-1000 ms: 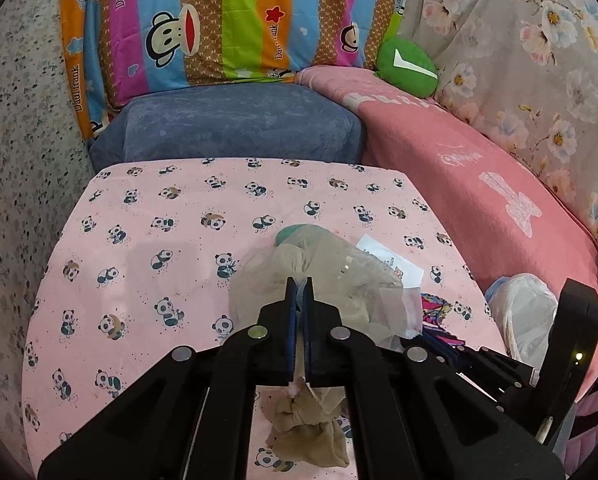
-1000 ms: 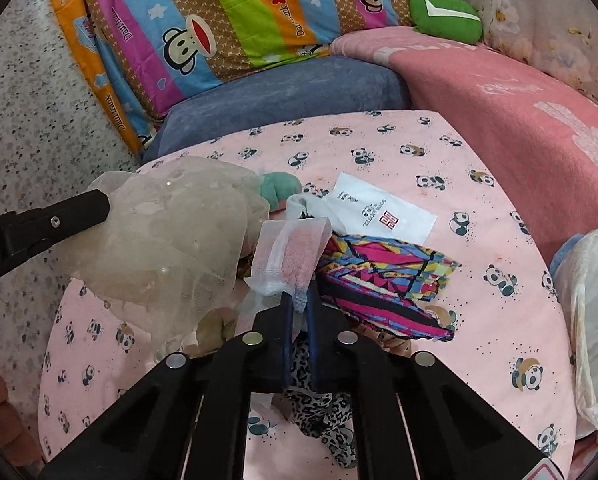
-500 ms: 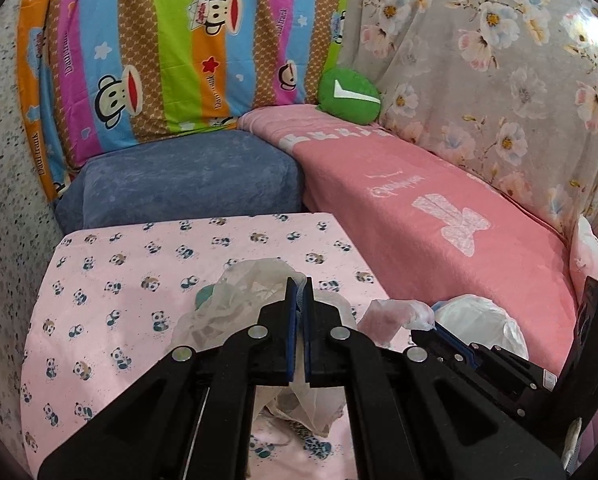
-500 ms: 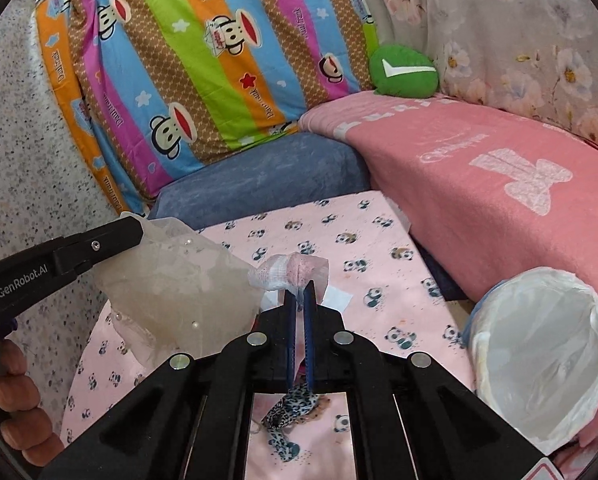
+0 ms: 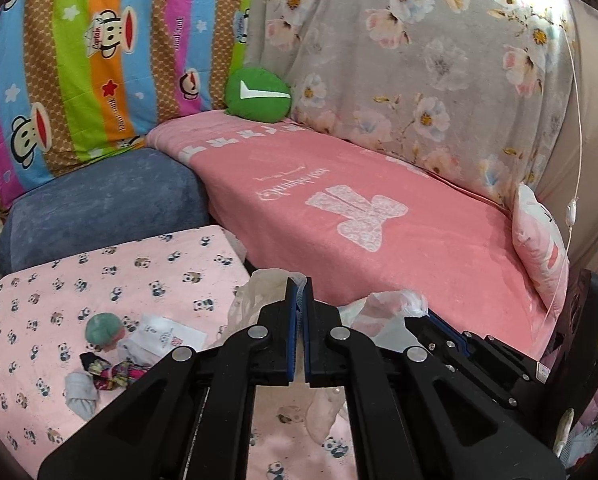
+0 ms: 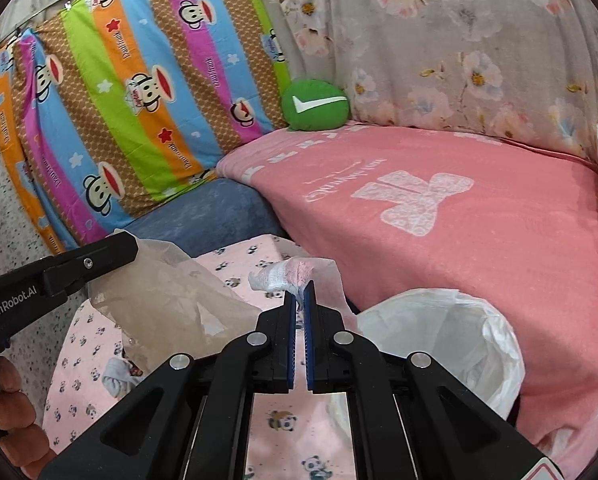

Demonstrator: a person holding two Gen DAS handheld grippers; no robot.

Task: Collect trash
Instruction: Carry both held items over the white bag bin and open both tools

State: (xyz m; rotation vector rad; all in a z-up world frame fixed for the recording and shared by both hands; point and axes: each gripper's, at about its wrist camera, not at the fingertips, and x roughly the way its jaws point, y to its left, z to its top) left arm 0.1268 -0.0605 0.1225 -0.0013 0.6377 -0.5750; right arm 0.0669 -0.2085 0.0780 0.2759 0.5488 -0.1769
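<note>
My left gripper [image 5: 298, 286] is shut on a crumpled clear plastic bag [image 5: 255, 300], which hangs from its tip [image 6: 167, 300] in the right wrist view. My right gripper [image 6: 299, 290] is shut on a small pink-and-white mesh wrapper [image 6: 289, 274]; it also shows in the left wrist view [image 5: 391, 306]. Both are held above the table's right edge. A bin lined with a white bag [image 6: 451, 340] stands open just right of and below my right gripper.
The panda-print table [image 5: 99, 280] still holds a teal ball [image 5: 103, 328], a white paper packet [image 5: 167, 334], a colourful cloth [image 5: 115, 370] and a white sock [image 5: 81, 394]. A pink-covered sofa [image 6: 459, 208] runs behind the bin, a blue cushion [image 5: 99, 204] behind the table.
Both grippers have lifted off the table with their trash and swung right, towards the lined bin, which is now close under the right gripper.
</note>
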